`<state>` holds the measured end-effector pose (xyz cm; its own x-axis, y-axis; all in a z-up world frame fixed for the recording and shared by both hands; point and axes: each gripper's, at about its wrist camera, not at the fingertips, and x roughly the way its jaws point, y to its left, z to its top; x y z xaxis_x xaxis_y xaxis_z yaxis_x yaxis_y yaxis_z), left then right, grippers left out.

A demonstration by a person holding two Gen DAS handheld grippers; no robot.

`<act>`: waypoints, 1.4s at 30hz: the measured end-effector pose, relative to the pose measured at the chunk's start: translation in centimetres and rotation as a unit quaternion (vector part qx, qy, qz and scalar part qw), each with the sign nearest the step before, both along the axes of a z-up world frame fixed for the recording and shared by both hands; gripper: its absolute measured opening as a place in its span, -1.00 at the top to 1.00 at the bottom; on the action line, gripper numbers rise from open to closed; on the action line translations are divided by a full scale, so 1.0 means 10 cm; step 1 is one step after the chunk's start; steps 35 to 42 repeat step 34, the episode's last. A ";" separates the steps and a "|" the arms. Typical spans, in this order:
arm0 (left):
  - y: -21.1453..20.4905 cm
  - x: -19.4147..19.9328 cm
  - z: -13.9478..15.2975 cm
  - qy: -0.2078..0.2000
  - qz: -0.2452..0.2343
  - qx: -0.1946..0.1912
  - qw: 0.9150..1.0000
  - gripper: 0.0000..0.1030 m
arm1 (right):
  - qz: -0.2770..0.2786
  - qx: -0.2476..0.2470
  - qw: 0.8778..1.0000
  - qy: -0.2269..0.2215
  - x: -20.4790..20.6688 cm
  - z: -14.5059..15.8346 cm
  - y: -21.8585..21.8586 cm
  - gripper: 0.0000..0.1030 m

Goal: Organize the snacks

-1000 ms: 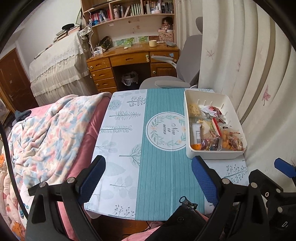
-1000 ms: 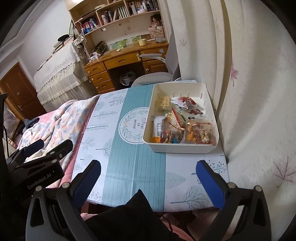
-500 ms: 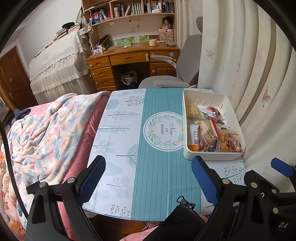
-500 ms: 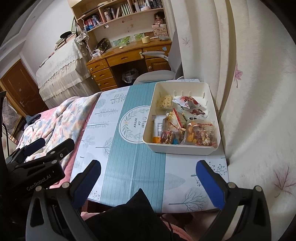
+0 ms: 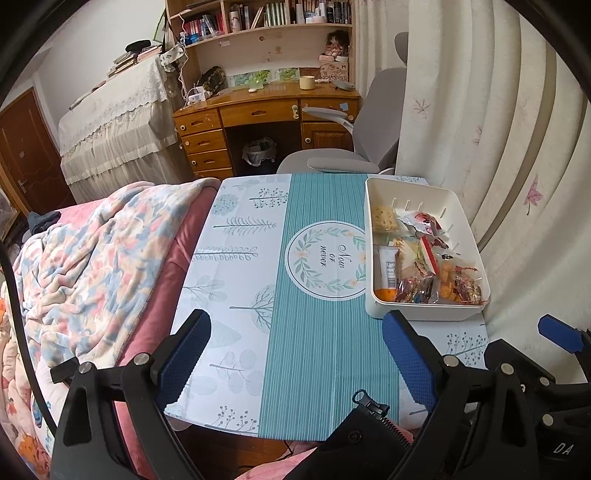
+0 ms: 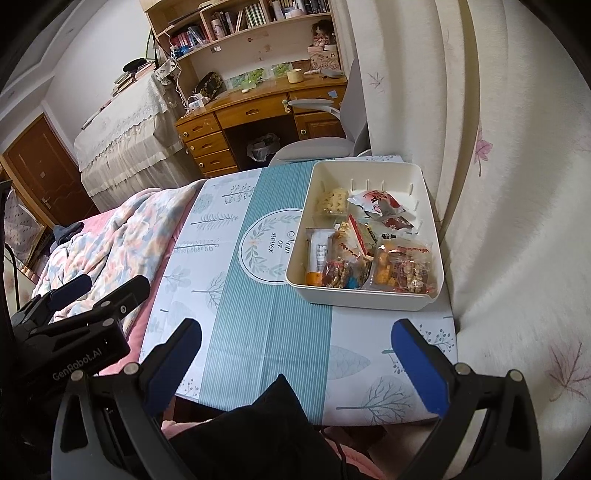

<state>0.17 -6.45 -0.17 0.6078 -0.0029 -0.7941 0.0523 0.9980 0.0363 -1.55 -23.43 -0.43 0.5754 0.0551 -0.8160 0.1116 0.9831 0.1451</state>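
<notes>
I am looking into a bedroom. Pale curtains [image 5: 480, 122] with leaf prints hang along the right, and a bed with a floral blanket [image 5: 92, 258] lies along the left, touching the table's left edge. At the far wall stands a wooden desk [image 5: 258, 110] with drawers, a bookshelf [image 5: 266, 18] above it, a grey chair [image 5: 354, 147] pushed towards it, and a brown door [image 5: 22, 147] at far left.

The table [image 5: 229, 295] in front of me carries a cloth with a teal striped band down the middle and pale tree prints either side. A round wreath [image 5: 325, 258] on the band reads "Now or never".

A white bin [image 6: 428, 206] sits on the table's far right part, beside the curtain, its long axis running away from me. The snacks [image 6: 369, 254] fill it in a loose pile: a white tube-like packet with an orange end lying lengthwise along the left wall, clear bags of orange and brown pieces at the near end, red-and-white wrappers in the middle, a pale cracker pack towards the far end. I cannot read their labels.

My left claw [image 5: 295, 354] hangs over the table's near edge, spread wide and gripping nothing. My right claw [image 6: 295, 365] does the same, near the bin's near wall. The left unit's body in the right view reads "GenRobot.AI".
</notes>
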 end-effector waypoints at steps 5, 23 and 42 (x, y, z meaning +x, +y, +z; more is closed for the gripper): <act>0.00 0.00 0.00 0.001 -0.001 0.000 1.000 -0.81 | 0.000 0.000 1.000 0.001 0.00 0.00 -0.01 -1.00; -0.02 0.01 -0.01 0.002 0.002 0.000 1.000 -0.81 | 0.002 0.001 1.000 0.004 0.00 -0.05 0.00 -1.00; -0.04 0.02 -0.02 0.004 0.003 0.000 1.000 -0.81 | 0.001 0.002 1.000 0.006 0.00 -0.04 0.00 -1.00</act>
